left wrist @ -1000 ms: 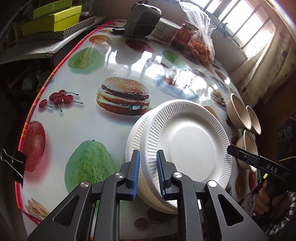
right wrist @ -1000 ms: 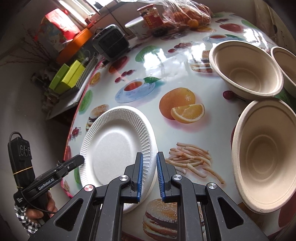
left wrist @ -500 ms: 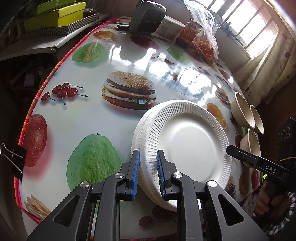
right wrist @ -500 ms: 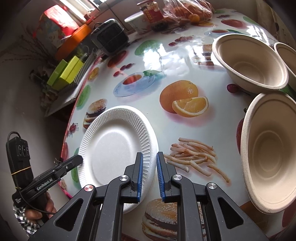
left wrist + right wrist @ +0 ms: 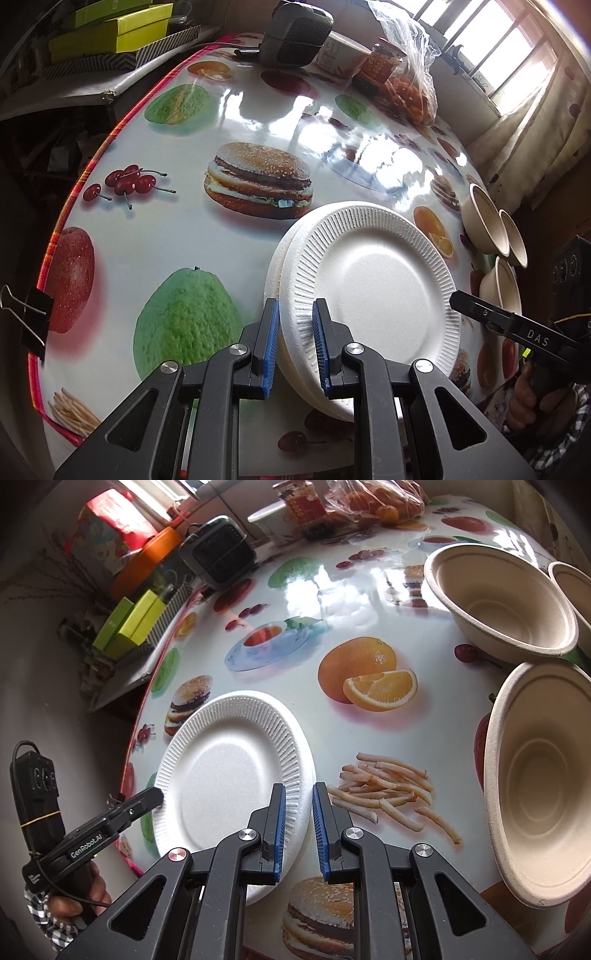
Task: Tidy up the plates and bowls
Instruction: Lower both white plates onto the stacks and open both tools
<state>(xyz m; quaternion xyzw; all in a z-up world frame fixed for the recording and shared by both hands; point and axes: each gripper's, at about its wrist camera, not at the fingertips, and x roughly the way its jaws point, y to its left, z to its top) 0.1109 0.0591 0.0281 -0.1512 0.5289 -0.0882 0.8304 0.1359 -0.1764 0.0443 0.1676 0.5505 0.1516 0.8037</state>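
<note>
A stack of white foam plates (image 5: 373,291) lies near the front of the food-print table (image 5: 155,243), tilted in the left wrist view. My left gripper (image 5: 294,343) is shut on the stack's left rim. In the right wrist view my right gripper (image 5: 299,823) is shut with the right rim of the plates (image 5: 229,779) between its blue pads. Each gripper shows in the other's view: the right gripper (image 5: 456,297) at the far rim, the left gripper (image 5: 159,795) at the near-left rim. Three beige bowls (image 5: 498,605) (image 5: 576,590) (image 5: 539,782) stand to the right.
At the table's back stand a black box-shaped device (image 5: 295,33), a white cup (image 5: 340,55), a red jar (image 5: 384,62) and a plastic bag of oranges (image 5: 410,85). Yellow-green boxes (image 5: 110,29) sit beyond the left edge. A binder clip (image 5: 33,317) pinches the tablecloth's edge.
Hardly anything: both grippers keep their hold on the plate rims, and the table print has drifted only slightly in both views.
</note>
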